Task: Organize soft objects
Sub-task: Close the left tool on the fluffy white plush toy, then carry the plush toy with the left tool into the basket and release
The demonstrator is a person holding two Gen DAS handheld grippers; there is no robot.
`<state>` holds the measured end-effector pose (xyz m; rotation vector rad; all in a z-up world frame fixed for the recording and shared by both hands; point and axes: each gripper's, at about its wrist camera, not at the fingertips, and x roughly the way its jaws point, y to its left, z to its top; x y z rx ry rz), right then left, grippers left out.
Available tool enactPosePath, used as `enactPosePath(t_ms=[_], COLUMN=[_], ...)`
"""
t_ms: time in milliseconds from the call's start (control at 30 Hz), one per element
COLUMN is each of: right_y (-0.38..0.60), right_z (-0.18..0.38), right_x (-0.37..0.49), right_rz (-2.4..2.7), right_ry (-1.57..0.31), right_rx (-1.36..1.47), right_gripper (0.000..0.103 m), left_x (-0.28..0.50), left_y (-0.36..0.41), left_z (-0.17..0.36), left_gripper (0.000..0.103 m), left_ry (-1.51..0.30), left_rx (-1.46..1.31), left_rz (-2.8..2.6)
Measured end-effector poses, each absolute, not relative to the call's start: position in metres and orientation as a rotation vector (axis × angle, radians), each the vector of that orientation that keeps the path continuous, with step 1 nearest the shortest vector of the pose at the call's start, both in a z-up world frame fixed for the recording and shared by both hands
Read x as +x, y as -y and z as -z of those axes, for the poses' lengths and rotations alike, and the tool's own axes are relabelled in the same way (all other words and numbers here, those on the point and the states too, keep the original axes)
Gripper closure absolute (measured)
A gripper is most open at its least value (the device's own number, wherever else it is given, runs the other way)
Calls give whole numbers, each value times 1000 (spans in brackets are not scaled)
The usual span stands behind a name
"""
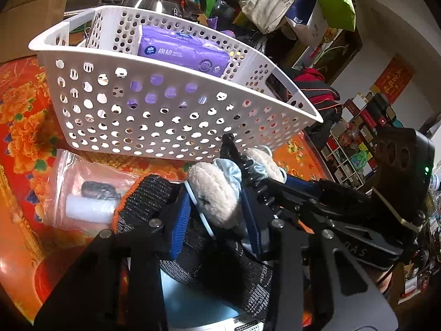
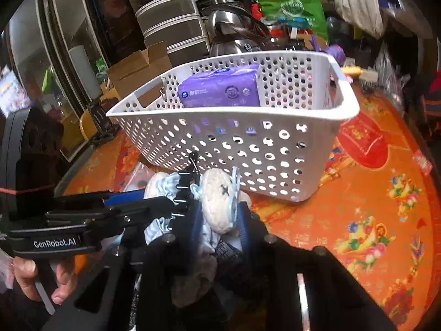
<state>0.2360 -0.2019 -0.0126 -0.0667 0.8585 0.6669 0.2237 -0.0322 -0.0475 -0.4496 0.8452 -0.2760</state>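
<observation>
Plastic bag: a clear zip bag (image 1: 82, 190) holding a white tube and a dark coiled item lies on the tablecloth at far left of the left wrist view, just in front of the basket.
Knit fabric: a black ribbed knit piece with an orange edge (image 1: 143, 201) sits just beside the bag, under the left gripper.
Left gripper (image 1: 217, 209): its blue-padded fingers (image 1: 180, 226) are closed narrowly on the plush toy's cream round part.
Plush toy: a cream fleecy soft toy with pale blue frilled trim and a stitched cross (image 1: 217, 193) (image 2: 220, 201) is held just in front of the basket's near wall, outside it.
Basket: a white perforated plastic basket (image 1: 165, 127) (image 2: 248, 149) stands on the cloth behind the toy.
Tissue pack: a purple soft pack of tissues (image 1: 182, 52) (image 2: 220, 88) stands inside the basket against its far wall.
Right gripper (image 2: 217, 220): its fingers pinch the same toy from the other side, crossing the left gripper.
Tablecloth: a glossy orange-red floral cloth (image 2: 372, 207) covers the table.
</observation>
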Motion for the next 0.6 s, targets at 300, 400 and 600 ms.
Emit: enactPosePath(t_ms=[300,400,600], right_y=[202,204,201], right_z=[-12,-27,-59], right_x=[201,188,165], right_rz=[-618,-626,-629], right_ry=[-731,-689,-600], right_rx=[-125,-118,-130], right_gripper=[84,84,84], left_x=[209,197,178], left_y=[30,27,24], left_z=[30,13,-24], left_gripper=[73,73,73], left_ry=[-760,-693,-612], left_rx=[-420,-402,-374], left_rz=[313,317,322])
